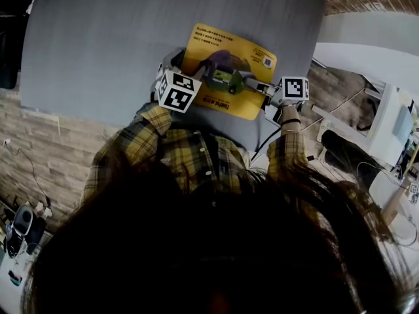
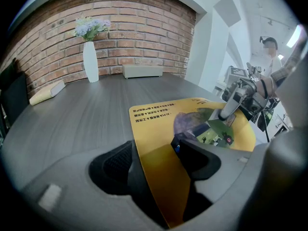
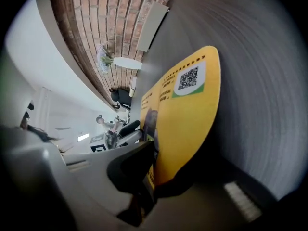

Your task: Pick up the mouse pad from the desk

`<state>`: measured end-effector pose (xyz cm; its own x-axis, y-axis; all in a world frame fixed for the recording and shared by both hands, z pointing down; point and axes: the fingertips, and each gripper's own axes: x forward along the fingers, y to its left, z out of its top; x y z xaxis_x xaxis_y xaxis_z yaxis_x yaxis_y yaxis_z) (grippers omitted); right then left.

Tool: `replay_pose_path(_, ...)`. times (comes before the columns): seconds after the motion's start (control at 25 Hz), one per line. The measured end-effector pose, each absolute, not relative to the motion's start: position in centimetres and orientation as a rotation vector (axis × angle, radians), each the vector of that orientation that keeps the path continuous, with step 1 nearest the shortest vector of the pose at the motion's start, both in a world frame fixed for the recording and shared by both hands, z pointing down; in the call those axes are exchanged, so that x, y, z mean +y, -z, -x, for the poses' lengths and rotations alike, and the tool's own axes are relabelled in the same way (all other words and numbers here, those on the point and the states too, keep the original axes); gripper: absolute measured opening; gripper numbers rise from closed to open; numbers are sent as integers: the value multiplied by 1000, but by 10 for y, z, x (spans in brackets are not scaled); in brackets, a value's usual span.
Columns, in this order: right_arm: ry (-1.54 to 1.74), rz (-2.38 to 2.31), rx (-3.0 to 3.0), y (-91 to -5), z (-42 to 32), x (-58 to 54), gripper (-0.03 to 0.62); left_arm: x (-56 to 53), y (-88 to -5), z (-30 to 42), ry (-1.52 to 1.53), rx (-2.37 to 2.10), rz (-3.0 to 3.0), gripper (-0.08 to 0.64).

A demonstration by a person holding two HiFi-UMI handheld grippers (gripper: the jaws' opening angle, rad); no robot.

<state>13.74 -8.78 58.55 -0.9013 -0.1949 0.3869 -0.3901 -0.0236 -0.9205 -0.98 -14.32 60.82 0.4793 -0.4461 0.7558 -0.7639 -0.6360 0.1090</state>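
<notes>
Left claw (image 2: 154, 160) and right claw (image 3: 153, 158) sat at opposite ends of the mouse pad (image 1: 219, 41), and the lift would turn on that relation. Beneath everything spread the grey worktop (image 1: 98, 44). The yellow mouse pad lay on it close to the person's side, its long axis running across from one claw to the other, a little tilted in the head view.

The right claw was clamped tight on the right-hand end, the sheet passing edge-on between its jaws, with the code square (image 3: 188, 78) at the far corner. The left claw stood with its jaws wide apart and the left corner curling up between them, neither jaw visibly pressing it.

The sheet appeared to be gripped at one end only. Raised this way it would probably dangle from the right. The left claw seemed to need only to close where it was, since the corner already lay inside its reach.

A white vase (image 2: 90, 61) stood well apart at the far edge.
</notes>
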Motion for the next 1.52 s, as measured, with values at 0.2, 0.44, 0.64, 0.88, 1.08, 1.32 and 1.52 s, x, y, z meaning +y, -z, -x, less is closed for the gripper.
replay_pose_path(0.2, -2025, -710, -2050, -591, -142, -86, 14, -144, -608, 10, -980, -1008, -2294, 318)
replay_pose_path(0.44, -1926, -832, -1964, -594, -151, -81, 14, -144, -609, 12, -972, -1012, -2272, 304)
replay_pose_path(0.64, -1809, -769, -2115, -574, -139, -87, 14, -148, -602, 17, -941, -1049, -2252, 298)
replay_pose_path(0.88, -1652, -774, -2262, -538, -126, -101, 14, -156, -585, 26, -862, -1114, -2256, 298)
replay_pose_path(1.08, -1450, -790, -2372, -504, -108, -115, 14, -161, -560, 37, -830, -1161, -2265, 298)
replay_pose_path(1.32, -1221, -836, -2454, -470, -88, -119, 14, -163, -532, 48, -755, -1221, -2292, 298)
replay_pose_path(1.52, -999, -905, -2489, -447, -81, -123, 14, -165, -504, 50, -688, -1264, -2330, 296)
